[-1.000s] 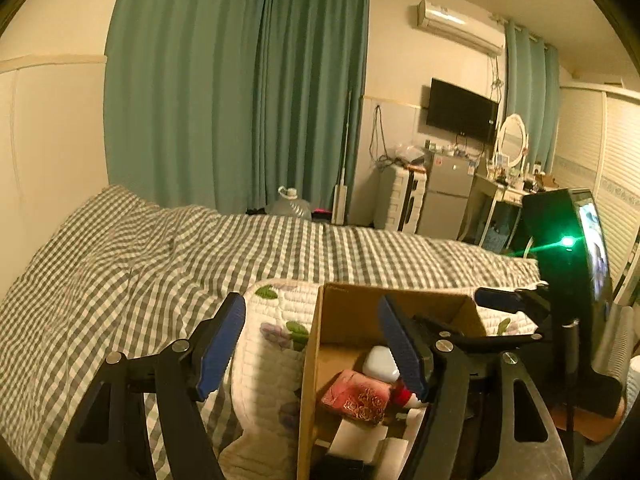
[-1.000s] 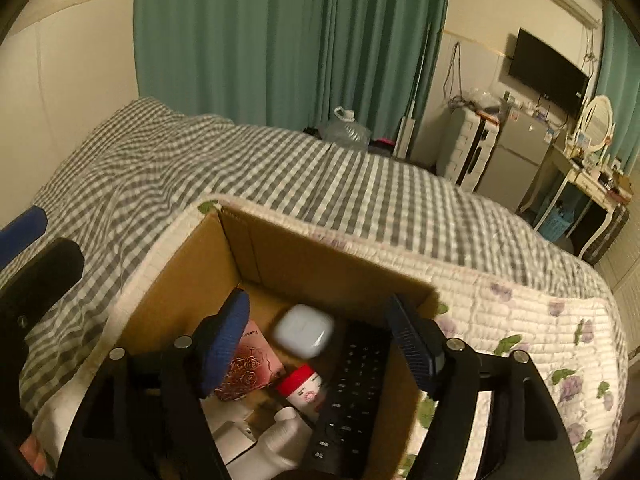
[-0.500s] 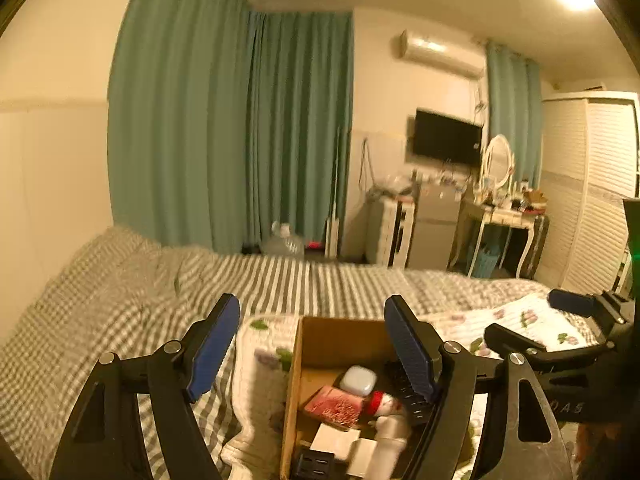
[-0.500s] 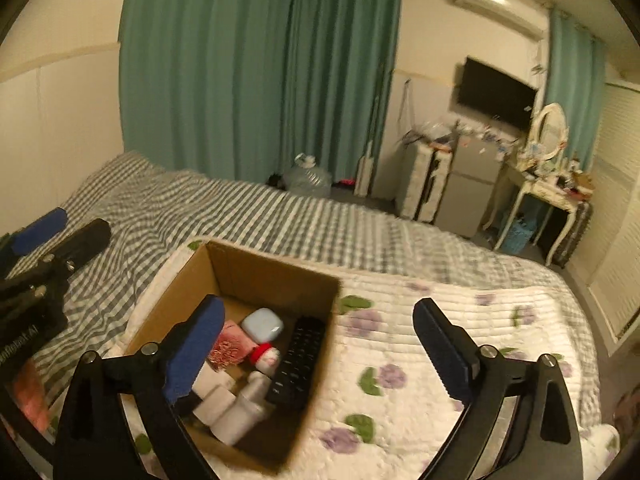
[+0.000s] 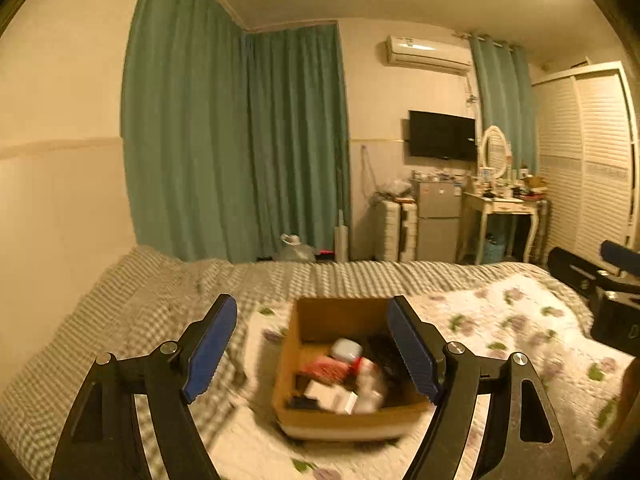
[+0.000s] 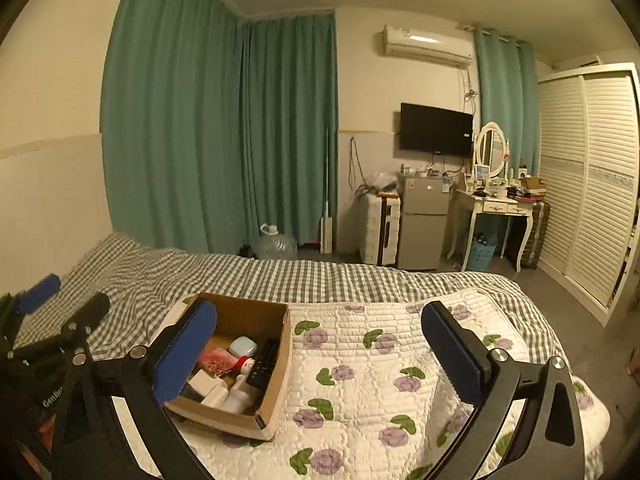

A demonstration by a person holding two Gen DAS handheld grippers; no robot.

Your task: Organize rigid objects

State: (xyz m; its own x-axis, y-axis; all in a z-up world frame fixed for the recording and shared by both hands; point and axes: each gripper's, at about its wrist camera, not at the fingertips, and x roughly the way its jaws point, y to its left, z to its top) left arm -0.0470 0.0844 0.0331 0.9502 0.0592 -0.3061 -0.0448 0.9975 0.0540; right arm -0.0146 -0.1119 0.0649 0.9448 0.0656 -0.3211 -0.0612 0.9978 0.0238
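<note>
An open cardboard box (image 5: 296,364) (image 6: 280,356) sits on a white floral quilt (image 6: 380,360) on the bed. Inside lie a black remote (image 6: 264,362), a pale blue earbud case (image 6: 243,346), a red patterned packet (image 6: 216,362), a white red-capped bottle (image 6: 238,390) and white boxes (image 6: 206,384). My left gripper (image 5: 310,350) is open and empty, raised behind the box. My right gripper (image 6: 320,356) is open and empty, raised above the quilt to the box's right. Each gripper shows at the edge of the other's view.
A grey checked blanket (image 6: 240,276) covers the far side of the bed. Green curtains (image 6: 240,140), a water jug (image 6: 276,244), a small fridge (image 6: 420,228), a dressing table (image 6: 496,208) and a louvred wardrobe (image 6: 588,184) line the room beyond.
Both grippers have pulled back and up from the box, staying open and empty. The box now appears smaller and farther away in both views.
</note>
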